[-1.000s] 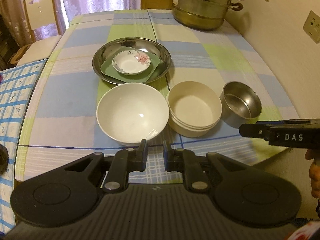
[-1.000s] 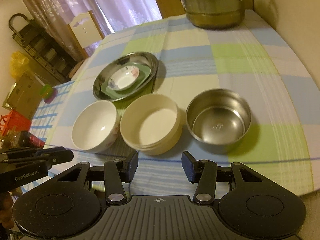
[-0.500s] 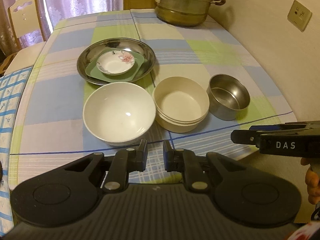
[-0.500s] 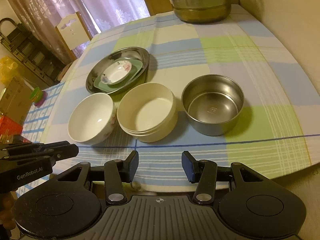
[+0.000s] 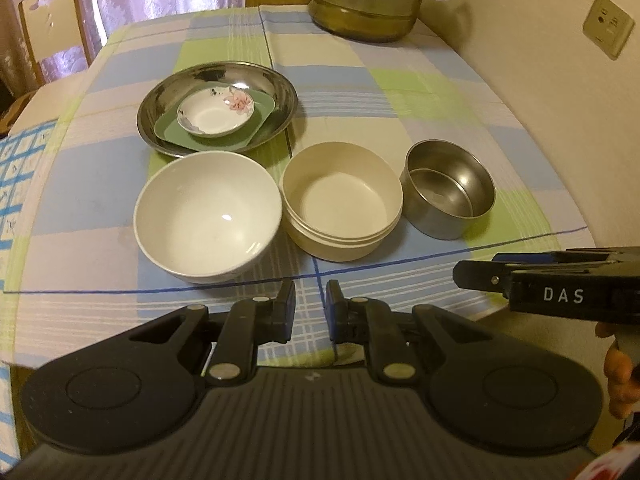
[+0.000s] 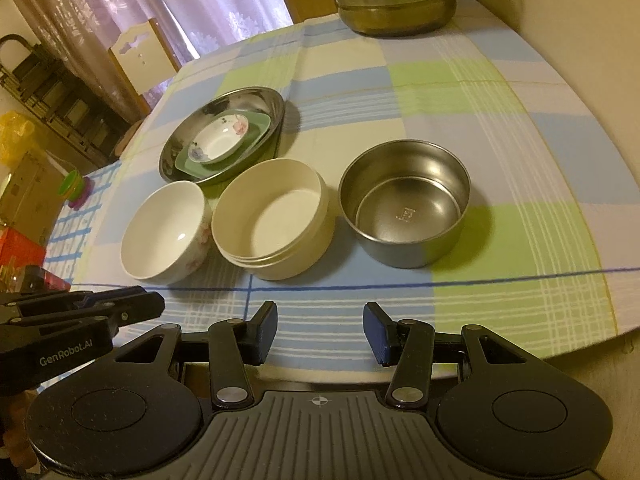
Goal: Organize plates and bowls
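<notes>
The left claw [image 5: 311, 312] hangs above the near edge of the surface [image 5: 440, 92], its fingers drawn close with only a narrow gap and nothing between them. The right claw [image 6: 320, 332] hangs beside it, fingers well apart and empty.

Just beyond them stands a row of three: a white ceramic bowl [image 5: 208, 216] on the left, a stack of cream bowls [image 5: 342, 206] in the middle, touching or nearly touching it, and a steel bowl [image 6: 404, 200] on the right, a little apart. Behind the row a wide steel plate [image 5: 218, 108] carries a green square plate [image 5: 260, 130] with a small flowered saucer [image 5: 216, 114] on top. A steel steamer pot [image 5: 368, 0] sits at the far end.

The plates look already nested; the bowls seem the step in hand, with neither claw committed. The next move likely calls for the right claw to straddle a rim, perhaps the steel bowl's, and pinch its wall.

How many cream bowls are stacked is hard to count. The steamer's top is cut off.
</notes>
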{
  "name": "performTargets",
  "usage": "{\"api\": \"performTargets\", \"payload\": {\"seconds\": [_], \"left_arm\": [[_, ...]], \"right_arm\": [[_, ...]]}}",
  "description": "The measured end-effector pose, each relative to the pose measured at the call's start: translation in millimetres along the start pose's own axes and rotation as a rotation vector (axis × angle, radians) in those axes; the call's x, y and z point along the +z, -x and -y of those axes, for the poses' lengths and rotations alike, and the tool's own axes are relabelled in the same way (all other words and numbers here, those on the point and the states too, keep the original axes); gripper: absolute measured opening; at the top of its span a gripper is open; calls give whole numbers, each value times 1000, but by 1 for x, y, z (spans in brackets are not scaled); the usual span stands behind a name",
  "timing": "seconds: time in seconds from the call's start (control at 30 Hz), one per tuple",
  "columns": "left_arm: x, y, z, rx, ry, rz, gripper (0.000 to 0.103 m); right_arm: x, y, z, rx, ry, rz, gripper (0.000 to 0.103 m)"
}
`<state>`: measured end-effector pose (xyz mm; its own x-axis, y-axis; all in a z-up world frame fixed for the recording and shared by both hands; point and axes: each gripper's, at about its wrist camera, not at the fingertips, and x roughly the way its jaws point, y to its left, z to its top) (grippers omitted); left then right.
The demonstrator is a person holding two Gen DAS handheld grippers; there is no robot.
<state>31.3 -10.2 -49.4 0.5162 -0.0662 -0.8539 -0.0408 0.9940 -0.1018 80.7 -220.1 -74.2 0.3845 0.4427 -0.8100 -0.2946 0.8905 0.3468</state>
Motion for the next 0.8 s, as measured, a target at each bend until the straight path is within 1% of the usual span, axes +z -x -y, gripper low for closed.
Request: {"api": "performTargets", "payload": {"seconds": [0.2,0.3,0.57,0.8], "left_arm": [[6,-17,7,-6,45,7,14],[10,-26,8,-3,86,8,14],[16,-43,6,-4,211,20,14],[22,-51,1,14,303,53,14]], "right_arm": [[9,-14,6,-1,22,-7,49],[15,-22,7,5,33,-14,49],[30,-42,9,65,57,-16,49],[40,-56,12,107,60,-28,48]]}}
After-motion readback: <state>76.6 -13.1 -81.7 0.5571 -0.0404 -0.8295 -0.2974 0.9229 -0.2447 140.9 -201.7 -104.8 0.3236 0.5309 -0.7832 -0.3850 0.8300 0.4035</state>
